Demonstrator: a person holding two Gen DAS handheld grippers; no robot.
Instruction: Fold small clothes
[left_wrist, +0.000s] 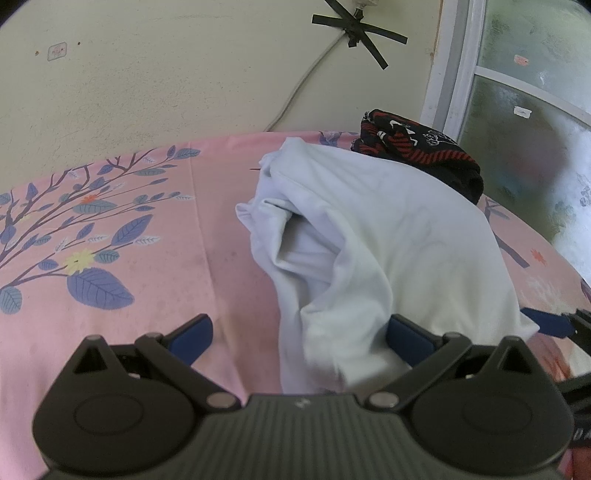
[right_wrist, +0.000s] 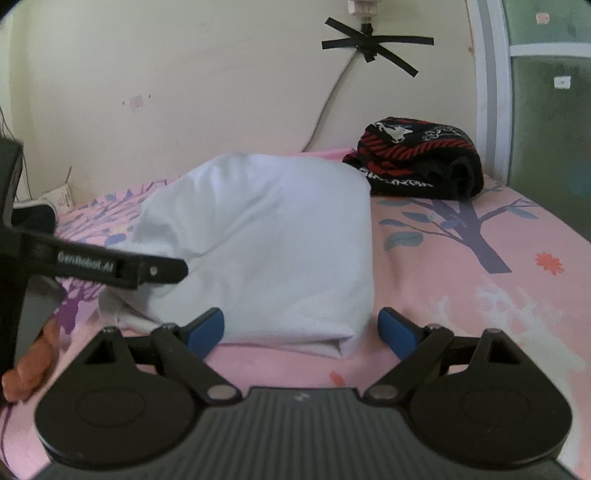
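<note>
A white garment lies folded in a rounded bundle on the pink bedsheet. My left gripper is open, its blue pads wide apart on either side of the bundle's near left end; the left pad is clear of the cloth. My right gripper is open too, straddling the near right corner of the white garment, with its right pad apart from the cloth. In the right wrist view, a black finger of my left gripper rests against the bundle's left side.
A folded black and red garment sits at the back right, near the window frame. A cable taped with black strips runs down the wall. A person's hand shows at the lower left.
</note>
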